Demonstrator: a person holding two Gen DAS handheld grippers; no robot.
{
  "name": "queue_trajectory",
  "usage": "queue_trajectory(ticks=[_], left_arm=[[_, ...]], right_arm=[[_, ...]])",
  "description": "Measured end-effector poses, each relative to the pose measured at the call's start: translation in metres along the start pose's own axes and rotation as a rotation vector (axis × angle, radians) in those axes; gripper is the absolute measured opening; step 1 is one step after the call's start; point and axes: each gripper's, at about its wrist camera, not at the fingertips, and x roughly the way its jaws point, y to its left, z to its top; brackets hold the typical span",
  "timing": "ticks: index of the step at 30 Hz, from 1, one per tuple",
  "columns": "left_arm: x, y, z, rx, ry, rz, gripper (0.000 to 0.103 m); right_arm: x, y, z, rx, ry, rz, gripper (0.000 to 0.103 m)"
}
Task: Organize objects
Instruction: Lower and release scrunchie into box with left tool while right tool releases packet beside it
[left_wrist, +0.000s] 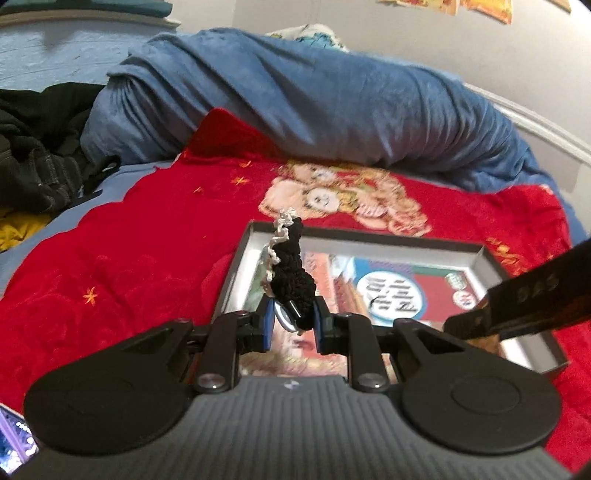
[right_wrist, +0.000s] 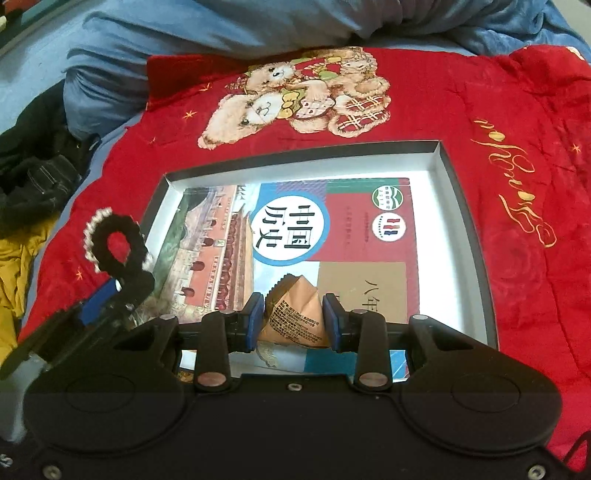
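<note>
Over the box's left edge — left gripper (left_wrist: 291, 325) clamps a black scrunchie (left_wrist: 291, 273), long axis upright. Rightward, right gripper (right_wrist: 293, 319) pinches a tan snack packet (right_wrist: 295, 314) above the book (right_wrist: 295, 225) inside the box (right_wrist: 465, 236) — nearer to release.

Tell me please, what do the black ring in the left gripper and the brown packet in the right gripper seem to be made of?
Black ring: looks like crocheted yarn, matt and fuzzy, with a white lace-like trim; probably a hair tie.
Brown packet: seems a thin film or foil wrapper, slightly glossy, creased into facets, with a serrated sealed edge and small print.
</note>
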Motion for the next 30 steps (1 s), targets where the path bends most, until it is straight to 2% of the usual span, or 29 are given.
queue_trajectory(ticks=[8,11,15,22,30], left_arm=[[0.007,0.000,-0.006,0.041,0.082,0.030,0.025],[0.009,-0.001,-0.007,0.057,0.102,0.028,0.025],[0.013,0.006,-0.006,0.014,0.144,-0.033,0.025],[0.019,0.016,-0.009,-0.010,0.213,-0.075,0.025],[0.018,0.010,-0.013,0.029,0.202,-0.043,0.025]], right_arm=[[0.010,0.006,0.006,0.088,-0.029,0.036,0.034],[0.012,0.016,0.010,0.059,-0.037,0.054,0.034],[0.015,0.024,0.010,0.045,-0.032,0.061,0.034],[0.022,0.018,-0.001,0.058,-0.016,0.052,0.034],[0.023,0.011,-0.006,0.053,-0.011,0.057,0.034]])
